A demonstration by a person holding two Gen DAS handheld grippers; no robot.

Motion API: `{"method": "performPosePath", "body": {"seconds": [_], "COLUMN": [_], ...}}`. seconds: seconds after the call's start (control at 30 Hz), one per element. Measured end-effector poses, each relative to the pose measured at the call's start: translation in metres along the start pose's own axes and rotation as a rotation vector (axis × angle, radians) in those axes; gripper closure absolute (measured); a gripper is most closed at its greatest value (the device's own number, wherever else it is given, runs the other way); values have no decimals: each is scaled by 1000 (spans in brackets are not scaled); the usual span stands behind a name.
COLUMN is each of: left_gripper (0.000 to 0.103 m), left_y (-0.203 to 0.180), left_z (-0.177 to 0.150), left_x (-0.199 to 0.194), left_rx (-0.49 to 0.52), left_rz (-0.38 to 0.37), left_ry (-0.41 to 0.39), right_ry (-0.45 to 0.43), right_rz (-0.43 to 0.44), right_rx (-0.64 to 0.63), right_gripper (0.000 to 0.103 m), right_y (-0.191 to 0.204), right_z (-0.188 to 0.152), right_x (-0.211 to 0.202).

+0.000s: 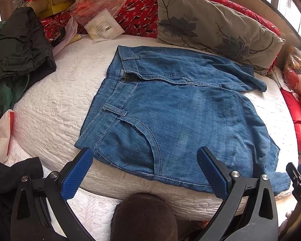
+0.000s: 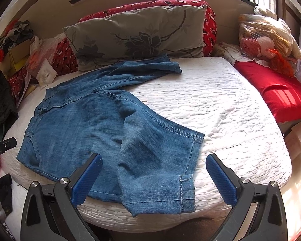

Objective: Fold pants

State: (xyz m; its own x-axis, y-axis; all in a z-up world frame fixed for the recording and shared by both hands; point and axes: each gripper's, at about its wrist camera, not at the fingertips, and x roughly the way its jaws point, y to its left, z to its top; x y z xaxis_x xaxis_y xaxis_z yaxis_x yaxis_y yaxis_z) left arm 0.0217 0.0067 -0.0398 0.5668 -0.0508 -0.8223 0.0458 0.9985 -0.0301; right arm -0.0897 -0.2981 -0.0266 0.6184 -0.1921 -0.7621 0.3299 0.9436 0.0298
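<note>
Blue denim pants (image 1: 170, 116) lie flat on a white quilted bed (image 1: 56, 92), waistband to the left, legs spread to the right. In the right wrist view the pants (image 2: 86, 124) show a near leg doubled back with its cuff (image 2: 170, 192) at the bed's front edge, and a far leg reaching toward the pillow. My left gripper (image 1: 144, 172) is open and empty, hovering over the near waist and pocket corner. My right gripper (image 2: 152, 176) is open and empty, just above the near leg's cuff. The right gripper's tip also shows in the left wrist view (image 1: 297, 176).
A grey floral pillow (image 2: 136, 38) and red floral bedding (image 1: 138, 18) lie behind the pants. Dark clothes (image 1: 18, 46), a cardboard box (image 1: 54, 0) and plastic bags (image 1: 98, 6) crowd the left. A red cushion (image 2: 275, 92) and bagged items (image 2: 264, 40) sit right. A brown-clad knee (image 1: 144, 217) is below.
</note>
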Motion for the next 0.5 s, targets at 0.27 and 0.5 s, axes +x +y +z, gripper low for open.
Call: {"method": "performPosePath", "body": {"seconds": [0.27,0.5], "left_gripper": [0,0], "left_y": [8,31], "left_z": [2,7], "left_x": [9,29], "left_rx": [-7,-7], "left_rz": [12,57], "left_ry": [20,84], "right_ry": [25,58], "right_rz": [2,-28], "right_rx": [9,74], "right_gripper": [0,0], "right_y": [-1,-27], "right_z": [0,0], "right_x": [6,13]}}
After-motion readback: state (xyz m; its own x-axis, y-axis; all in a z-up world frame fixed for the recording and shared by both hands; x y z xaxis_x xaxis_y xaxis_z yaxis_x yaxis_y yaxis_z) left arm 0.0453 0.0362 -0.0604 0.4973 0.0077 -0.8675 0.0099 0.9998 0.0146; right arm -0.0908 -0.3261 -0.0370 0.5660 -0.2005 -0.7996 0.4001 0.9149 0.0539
